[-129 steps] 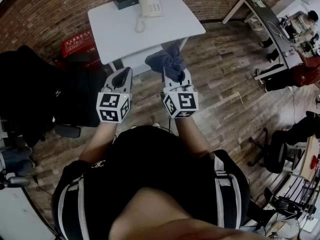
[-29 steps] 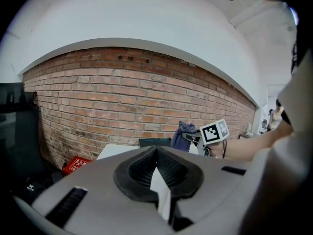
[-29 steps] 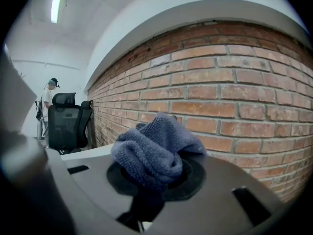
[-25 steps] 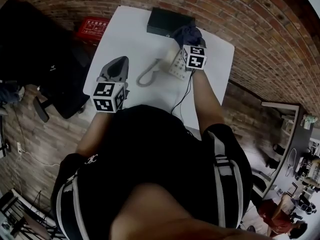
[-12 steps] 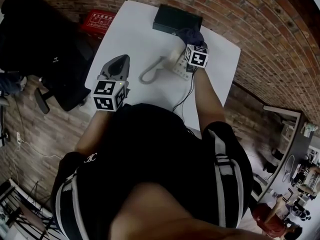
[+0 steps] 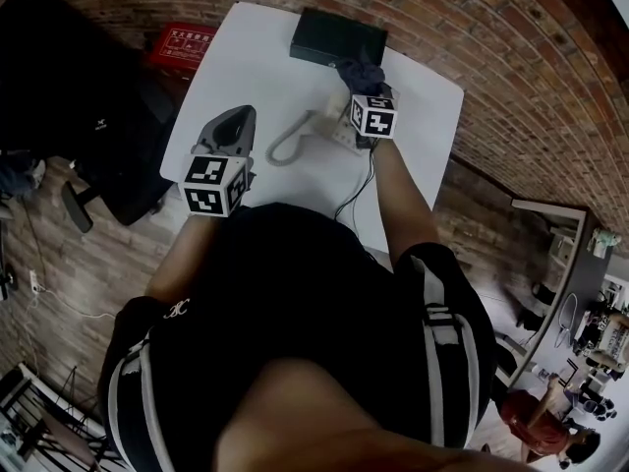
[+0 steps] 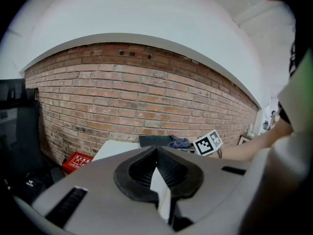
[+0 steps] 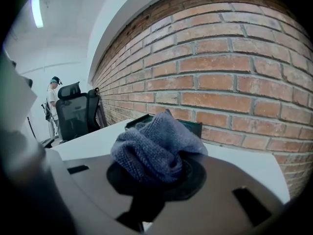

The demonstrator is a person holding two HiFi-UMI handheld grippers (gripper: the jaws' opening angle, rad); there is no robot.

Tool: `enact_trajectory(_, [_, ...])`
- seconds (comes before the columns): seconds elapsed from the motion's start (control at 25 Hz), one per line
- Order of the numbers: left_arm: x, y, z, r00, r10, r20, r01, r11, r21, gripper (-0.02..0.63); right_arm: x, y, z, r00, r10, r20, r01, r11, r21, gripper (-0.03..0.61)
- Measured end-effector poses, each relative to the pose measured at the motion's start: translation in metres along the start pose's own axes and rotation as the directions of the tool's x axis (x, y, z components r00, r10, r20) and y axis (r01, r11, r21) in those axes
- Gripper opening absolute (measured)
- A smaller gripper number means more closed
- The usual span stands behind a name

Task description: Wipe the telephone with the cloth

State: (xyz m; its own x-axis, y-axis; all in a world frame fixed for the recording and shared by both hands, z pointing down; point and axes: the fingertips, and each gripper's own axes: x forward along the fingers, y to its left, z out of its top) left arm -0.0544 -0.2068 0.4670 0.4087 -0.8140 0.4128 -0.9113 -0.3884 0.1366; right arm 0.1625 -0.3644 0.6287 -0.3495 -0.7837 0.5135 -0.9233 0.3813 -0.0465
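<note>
Table [image 6: 246,57] is white and sits under both sets of fingers, with a black box [image 6: 337,39] at its far edge just past the right gripper [image 6: 360,88] fingertips, up against the brick wall [image 8: 230,67]. Telephone [image 6: 334,128] is right below those fingers, and they're clamped tight on a bunched blue-grey cloth [image 8: 156,148] that pokes out beyond the tips, though I can't tell if it's actually touching the phone. Left gripper [image 7: 157,165] hangs well off to the left of the phone, fingers pressed together with nothing between them.
</note>
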Motion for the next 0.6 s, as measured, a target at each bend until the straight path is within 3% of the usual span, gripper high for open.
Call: enact_trajectory(0.6, [0.007, -0.009, 0.001, 0.999, -0.041, 0.003, 0.041, 0.999, -0.004, -0.008, -0.039, 0.049, -0.033, 0.995, 0.099, 0.019, -0.099, 0.995, -0.03, 0.055])
